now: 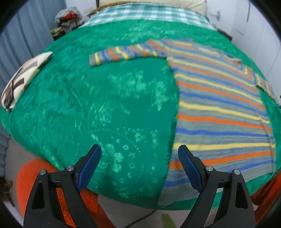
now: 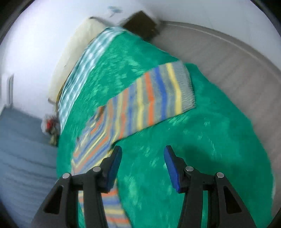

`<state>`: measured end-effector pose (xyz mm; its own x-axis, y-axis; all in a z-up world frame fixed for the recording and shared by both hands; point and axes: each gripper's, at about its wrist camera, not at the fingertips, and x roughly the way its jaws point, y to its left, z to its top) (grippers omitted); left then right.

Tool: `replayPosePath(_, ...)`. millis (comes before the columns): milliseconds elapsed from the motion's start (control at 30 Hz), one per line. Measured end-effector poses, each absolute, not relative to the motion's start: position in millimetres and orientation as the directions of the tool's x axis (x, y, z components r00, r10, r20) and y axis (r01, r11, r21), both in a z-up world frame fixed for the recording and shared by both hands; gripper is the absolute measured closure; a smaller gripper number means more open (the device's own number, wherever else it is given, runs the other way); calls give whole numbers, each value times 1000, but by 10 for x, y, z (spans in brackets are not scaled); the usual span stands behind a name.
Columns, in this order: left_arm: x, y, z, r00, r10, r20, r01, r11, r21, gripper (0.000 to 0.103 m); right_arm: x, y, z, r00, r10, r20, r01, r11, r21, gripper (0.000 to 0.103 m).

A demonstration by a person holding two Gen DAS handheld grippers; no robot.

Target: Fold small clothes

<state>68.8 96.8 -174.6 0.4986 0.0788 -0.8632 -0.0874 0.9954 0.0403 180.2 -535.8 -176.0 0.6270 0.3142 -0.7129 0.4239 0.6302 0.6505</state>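
— Green bedspread (image 1: 123, 105) covers our bed; where does the striped sweater (image 1: 219, 108) lie?

— Flat on it, one sleeve (image 1: 123, 55) stretched sideways. Our left tool (image 1: 139, 164) hovers wide open beside its hem; our right tool (image 2: 142, 165), jaws also apart, holds nothing near the other sleeve (image 2: 158, 98).

— Beyond?

— We see a patterned pillow (image 1: 22, 79) at the bed's edge.

We're in a home bedroom: a bed under a green blanket (image 1: 108, 98) fills the frame, checked sheet (image 1: 144, 14) and cream pillow (image 1: 195, 4) at top, blue curtains (image 1: 24, 35) upper left.
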Motion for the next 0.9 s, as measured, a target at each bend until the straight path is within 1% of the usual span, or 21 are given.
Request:
replayPosePath(100, 713, 1012, -1811, 477, 94, -874, -109, 993, 47, 13, 1911, -5537, -2033, 656, 294, -695, 484, 543, 686, 53)
replayPosePath(167, 736, 1026, -1856, 458, 101, -883, -124, 991, 49, 13, 1934, -5669, -2190, 720, 278, -636, 492, 442, 750, 54)
replayPosePath(267, 768, 1020, -1926, 434, 97, -896, -133, 990, 43, 13, 1991, -5774, -2270, 796, 233, -559, 462, 363, 809, 54)
replayPosePath(333, 781, 983, -1967, 422, 95, -901, -127, 991, 45, 13, 2067, -5783, -2308, 811, 208, -547, 462, 347, 816, 62)
replayPosePath(367, 786, 969, -1985, 419, 95, -903, -123, 991, 47, 13, 2137, -5808, -2312, 807, 193, -558, 475, 348, 808, 73)
replayPosePath(400, 783, 949, -1996, 418, 96, -903, -118, 992, 51, 13, 2180, -5796, -2301, 798, 186, -574, 489, 356, 796, 87)
replayPosePath(433, 784, 941, -2002, 421, 95, -902, -114, 992, 51, 13, 2230, -5764, -2254, 781, 166, -602, 512, 382, 769, 93)
replayPosePath(467, 783, 938, -2003, 424, 95, -901, -112, 992, 52, 13, 2271, -5725, -2135, 770, 138, -623, 521, 427, 739, 97)
replayPosePath(500, 775, 931, -2011, 427, 93, -899, -107, 993, 52, 13, 2304, -5699, -2009, 774, 125, -621, 505, 470, 724, 97)
replayPosePath(567, 771, 927, -2039, 427, 86, -900, -100, 994, 48, 13, 2398, -5470, -1587, 797, 114, -593, 417, 607, 676, 97)
replayPosePath(633, 773, 925, -2066, 424, 76, -902, -92, 995, 41, 13, 2549, -5062, -1158, 809, 142, -570, 291, 747, 598, 97)
replayPosePath(733, 767, 938, -2054, 430, 65, -901, -85, 996, 31, 13, 2787, -4449, -831, 802, 252, -541, 130, 812, 570, 97)
replayPosePath(767, 763, 947, -2047, 431, 60, -900, -86, 996, 26, 13, 2931, -4150, -750, 790, 313, -528, 61, 816, 575, 97)
replayPosePath(833, 747, 989, -2040, 434, 47, -900, -95, 996, 6, 13, 3127, -3766, -735, 763, 380, -523, -7, 814, 581, 97)
replayPosePath(867, 746, 1001, -2040, 434, 44, -900, -97, 995, 2, 13, 3290, -3473, -775, 736, 423, -529, -47, 811, 583, 96)
replayPosePath(900, 739, 1012, -2039, 434, 40, -900, -98, 995, -3, 13, 3333, -3309, -836, 717, 458, -526, -74, 800, 596, 84)
